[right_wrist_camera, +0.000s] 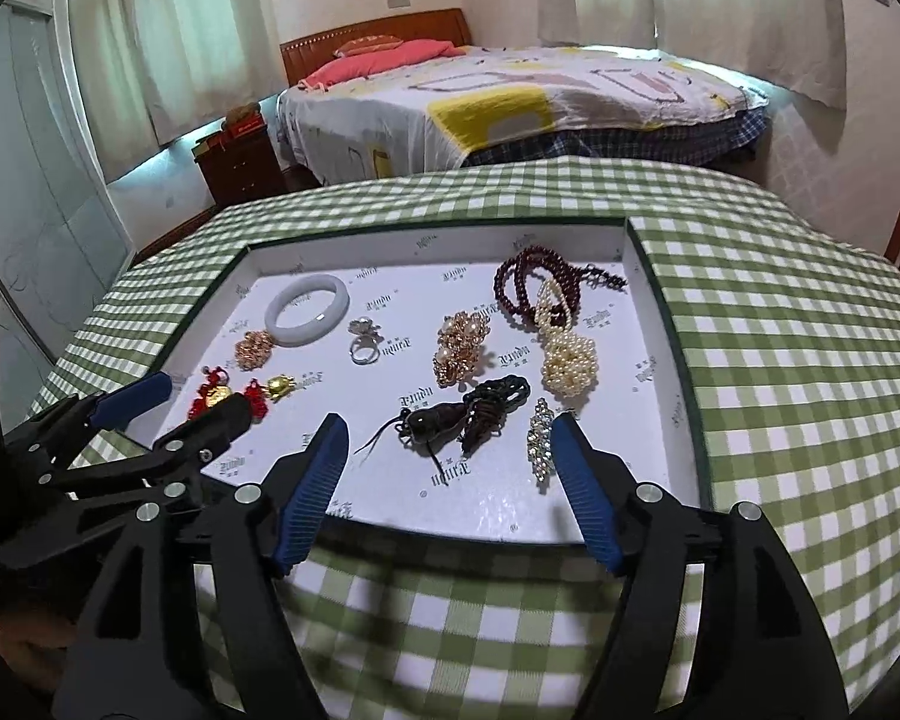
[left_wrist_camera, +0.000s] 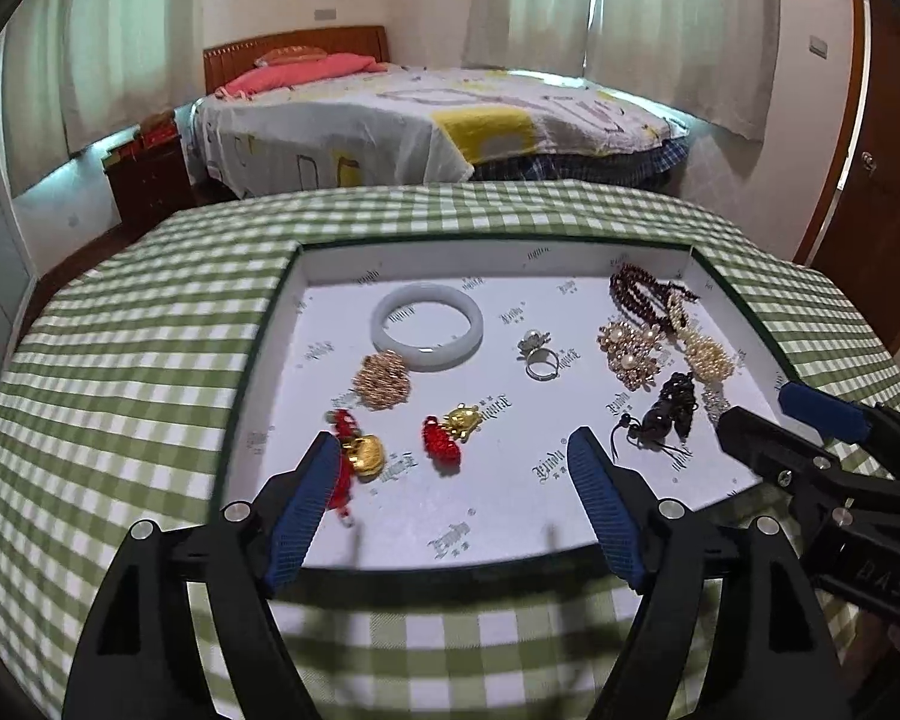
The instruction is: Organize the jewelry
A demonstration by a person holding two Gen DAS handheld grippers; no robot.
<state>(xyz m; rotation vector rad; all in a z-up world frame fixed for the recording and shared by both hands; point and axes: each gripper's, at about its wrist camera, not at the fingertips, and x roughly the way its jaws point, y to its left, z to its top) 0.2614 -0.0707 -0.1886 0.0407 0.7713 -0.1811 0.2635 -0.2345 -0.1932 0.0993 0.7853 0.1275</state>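
A shallow white tray (left_wrist_camera: 498, 516) (right_wrist_camera: 642, 276) on a green checked table holds jewelry. In it lie a white jade bangle (left_wrist_camera: 427, 326) (right_wrist_camera: 307, 309), a silver ring (left_wrist_camera: 540, 354) (right_wrist_camera: 363, 341), gold brooches (left_wrist_camera: 383, 380) (right_wrist_camera: 462, 345), red and gold charms (left_wrist_camera: 450, 429) (right_wrist_camera: 258, 396), a dark bead necklace (left_wrist_camera: 636, 291) (right_wrist_camera: 528, 285), a pearl pendant (right_wrist_camera: 569, 363), a black cord pendant (left_wrist_camera: 666, 408) (right_wrist_camera: 456, 414) and a crystal clip (right_wrist_camera: 540, 438). My left gripper (left_wrist_camera: 456, 450) is open over the tray's near left, its left finger beside a red and gold charm (left_wrist_camera: 360, 450). My right gripper (right_wrist_camera: 450, 435) is open around the black pendant area.
The right gripper shows at the right edge of the left wrist view (left_wrist_camera: 810, 432); the left gripper shows at the left of the right wrist view (right_wrist_camera: 150, 420). A bed (left_wrist_camera: 426, 120) and a dark nightstand (left_wrist_camera: 150, 180) stand beyond the table.
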